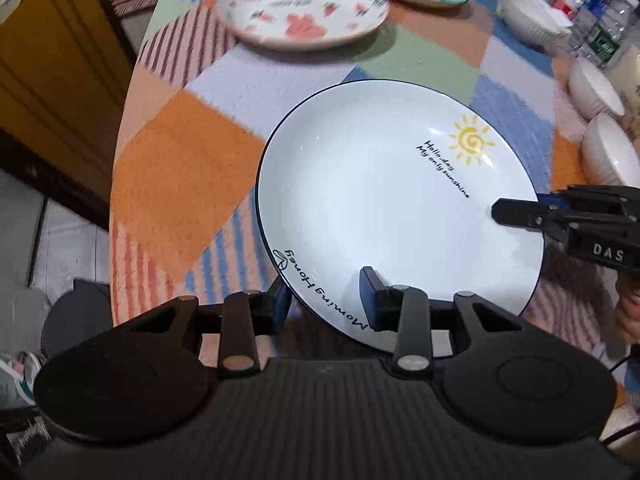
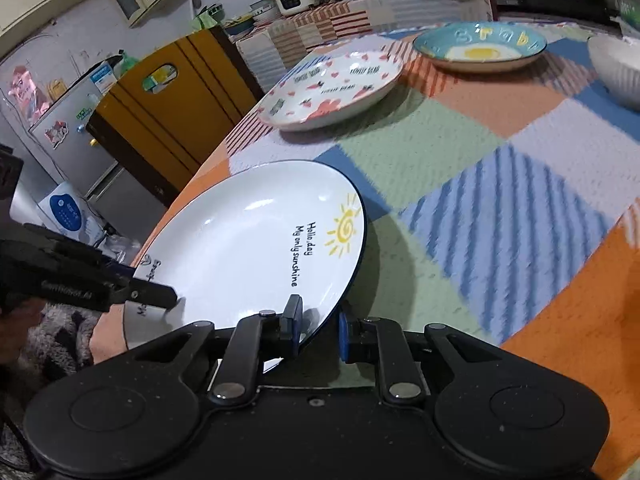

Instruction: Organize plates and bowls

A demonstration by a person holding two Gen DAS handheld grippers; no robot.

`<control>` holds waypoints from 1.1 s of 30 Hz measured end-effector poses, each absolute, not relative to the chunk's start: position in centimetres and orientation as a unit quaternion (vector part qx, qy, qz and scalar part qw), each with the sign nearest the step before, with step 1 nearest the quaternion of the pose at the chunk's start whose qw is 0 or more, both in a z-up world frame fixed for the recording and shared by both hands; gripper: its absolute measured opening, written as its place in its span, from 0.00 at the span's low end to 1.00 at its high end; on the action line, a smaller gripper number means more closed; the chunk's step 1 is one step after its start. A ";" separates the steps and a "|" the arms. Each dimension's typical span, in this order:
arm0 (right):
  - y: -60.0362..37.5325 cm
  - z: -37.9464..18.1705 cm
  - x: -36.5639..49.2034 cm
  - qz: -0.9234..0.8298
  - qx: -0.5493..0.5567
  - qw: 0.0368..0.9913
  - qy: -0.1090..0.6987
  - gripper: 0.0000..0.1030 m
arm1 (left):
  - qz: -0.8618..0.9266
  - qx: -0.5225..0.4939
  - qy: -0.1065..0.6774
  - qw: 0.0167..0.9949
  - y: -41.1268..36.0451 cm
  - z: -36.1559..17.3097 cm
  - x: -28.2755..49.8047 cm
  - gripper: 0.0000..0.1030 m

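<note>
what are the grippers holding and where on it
Both hold the sun plate by its rim: the left gripper at the near edge by the "Morning Honey" lettering, the right gripper at the opposite edge.

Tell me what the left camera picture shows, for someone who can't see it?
Two black tools, the left tool and right tool, grip a white sun plate by its rim above a patchwork tablecloth. A pink heart plate sits behind.
</note>
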State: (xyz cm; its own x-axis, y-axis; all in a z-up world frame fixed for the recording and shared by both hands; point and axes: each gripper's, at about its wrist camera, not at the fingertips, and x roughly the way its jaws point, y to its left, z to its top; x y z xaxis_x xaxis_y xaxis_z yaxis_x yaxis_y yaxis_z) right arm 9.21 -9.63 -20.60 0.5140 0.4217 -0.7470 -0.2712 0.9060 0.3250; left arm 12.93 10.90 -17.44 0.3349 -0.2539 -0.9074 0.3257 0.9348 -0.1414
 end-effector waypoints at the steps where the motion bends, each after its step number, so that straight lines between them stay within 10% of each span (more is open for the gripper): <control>1: -9.9 -20.2 9.4 0.199 0.081 0.868 0.447 0.22 | -0.179 0.032 0.546 0.818 10.6 -17.0 13.2 0.34; 17: -16.6 -13.1 16.4 0.189 0.006 0.886 0.423 0.22 | -0.203 -0.007 0.498 0.843 3.1 -13.8 20.8 0.34; 33: -22.3 -18.1 21.7 0.176 0.058 0.842 0.507 0.22 | -0.209 -0.018 0.521 0.827 -1.8 -18.5 23.2 0.33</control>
